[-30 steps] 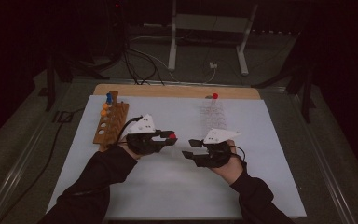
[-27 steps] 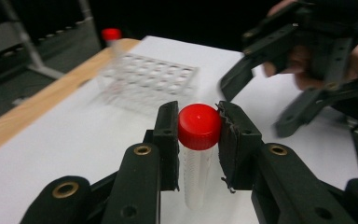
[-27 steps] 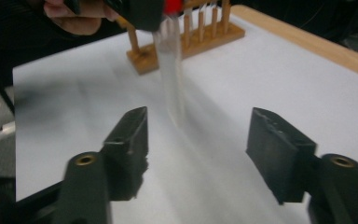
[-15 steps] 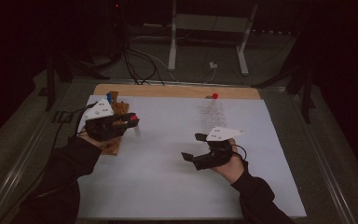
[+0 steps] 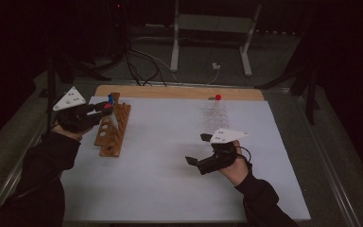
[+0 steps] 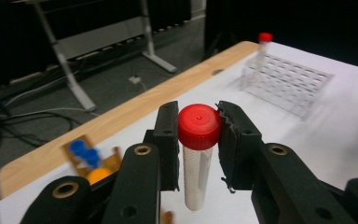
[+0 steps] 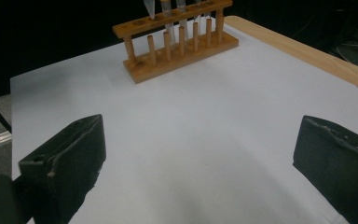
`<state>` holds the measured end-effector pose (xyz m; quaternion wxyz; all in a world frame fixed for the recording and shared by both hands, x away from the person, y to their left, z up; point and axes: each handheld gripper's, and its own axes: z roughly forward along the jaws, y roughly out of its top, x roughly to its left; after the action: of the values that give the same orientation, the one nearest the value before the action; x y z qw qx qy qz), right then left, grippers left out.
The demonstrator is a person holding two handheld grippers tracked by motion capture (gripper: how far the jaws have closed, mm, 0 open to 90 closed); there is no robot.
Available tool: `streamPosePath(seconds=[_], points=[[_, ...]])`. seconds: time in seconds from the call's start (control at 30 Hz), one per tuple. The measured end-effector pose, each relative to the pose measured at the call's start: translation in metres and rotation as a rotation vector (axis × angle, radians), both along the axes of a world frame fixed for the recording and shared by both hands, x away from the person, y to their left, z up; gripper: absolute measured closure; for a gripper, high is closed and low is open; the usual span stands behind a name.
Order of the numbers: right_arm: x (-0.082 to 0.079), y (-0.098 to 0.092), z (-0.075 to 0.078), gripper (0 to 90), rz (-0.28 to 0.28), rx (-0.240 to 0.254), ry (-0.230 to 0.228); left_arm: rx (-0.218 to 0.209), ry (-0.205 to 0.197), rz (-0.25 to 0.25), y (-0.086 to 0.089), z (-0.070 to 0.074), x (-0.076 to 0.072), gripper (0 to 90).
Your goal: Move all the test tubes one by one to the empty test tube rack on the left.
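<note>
From the high view, my left gripper [image 5: 105, 109] is over the far end of the wooden rack [image 5: 113, 130], which stands at the left side of the white mat [image 5: 170, 156]. It carries a red-capped tube [image 5: 108, 107]; I can see there only a small red spot at the jaws. My right gripper [image 5: 196, 150] is near the middle of the mat, well apart from the rack. Far away, by the wooden edge of the table, stands a clear rack [image 5: 216, 113] with another red-capped tube [image 5: 218, 97].

In the left gripper view, my jaws are closed on the red-capped tube [image 6: 198, 154], the pads pressing the cap from both sides while the clear body hangs down free. Blue caps [image 6: 85, 151] and an orange one [image 6: 98, 175] show below in the wooden rack.

In the right gripper view, my jaws have just been opening and now stand wide, with nothing between them, only mat [image 7: 191, 140]. The wooden rack [image 7: 179, 39] is ahead.

I judge the tube light, stiff and smooth, thin plastic that can crack or slip. The ribbed cap is the better place to hold, with mild pressure, keeping it upright.
</note>
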<state>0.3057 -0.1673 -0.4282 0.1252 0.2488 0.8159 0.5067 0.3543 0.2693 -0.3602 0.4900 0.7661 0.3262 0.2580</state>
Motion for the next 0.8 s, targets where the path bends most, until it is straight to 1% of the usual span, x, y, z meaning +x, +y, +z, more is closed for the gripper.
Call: streamPosePath(seconds=[0.1, 0.2, 0.27, 0.3, 0.33, 0.4, 0.47, 0.53, 0.57, 0.67, 0.8], points=[[0.000, -0.001, 0.000, 2.6, 0.002, 0.001, 0.001, 0.001, 0.003, 0.036, 0.011, 0.000, 0.004, 71.8], [0.001, -0.001, -0.001, 2.6, 0.004, 0.000, 0.005, 0.006, 0.008, 0.073, 0.020, -0.004, 0.008, 71.8], [0.001, -0.001, -0.001, 2.6, 0.006, 0.001, 0.007, 0.017, 0.012, 0.099, 0.024, -0.009, 0.011, 71.8], [0.001, -0.001, -0.001, 2.6, 0.005, 0.000, 0.006, 0.016, 0.014, 0.111, 0.026, -0.012, 0.012, 71.8], [0.001, -0.001, -0.001, 2.6, 0.004, 0.000, 0.006, -0.001, 0.020, 0.115, 0.028, -0.015, 0.014, 71.8], [0.001, -0.001, -0.001, 2.6, 0.004, 0.001, 0.008, -0.002, 0.026, 0.131, 0.030, -0.022, 0.016, 71.8], [0.001, -0.002, -0.001, 2.6, 0.005, 0.001, 0.009, -0.011, 0.040, 0.132, 0.031, -0.028, 0.018, 71.8], [0.001, -0.002, -0.001, 2.6, 0.005, -0.001, 0.008, -0.004, 0.050, 0.129, 0.029, -0.034, 0.019, 71.8], [0.001, -0.002, -0.001, 2.6, 0.005, -0.002, 0.009, -0.011, 0.057, 0.125, 0.029, -0.037, 0.020, 71.8], [0.001, -0.002, -0.002, 2.6, 0.006, -0.005, 0.010, -0.012, 0.065, 0.122, 0.026, -0.046, 0.020, 71.8], [0.001, -0.002, -0.003, 2.6, 0.010, -0.007, 0.010, -0.011, 0.079, 0.129, 0.025, -0.058, 0.021, 71.8]])
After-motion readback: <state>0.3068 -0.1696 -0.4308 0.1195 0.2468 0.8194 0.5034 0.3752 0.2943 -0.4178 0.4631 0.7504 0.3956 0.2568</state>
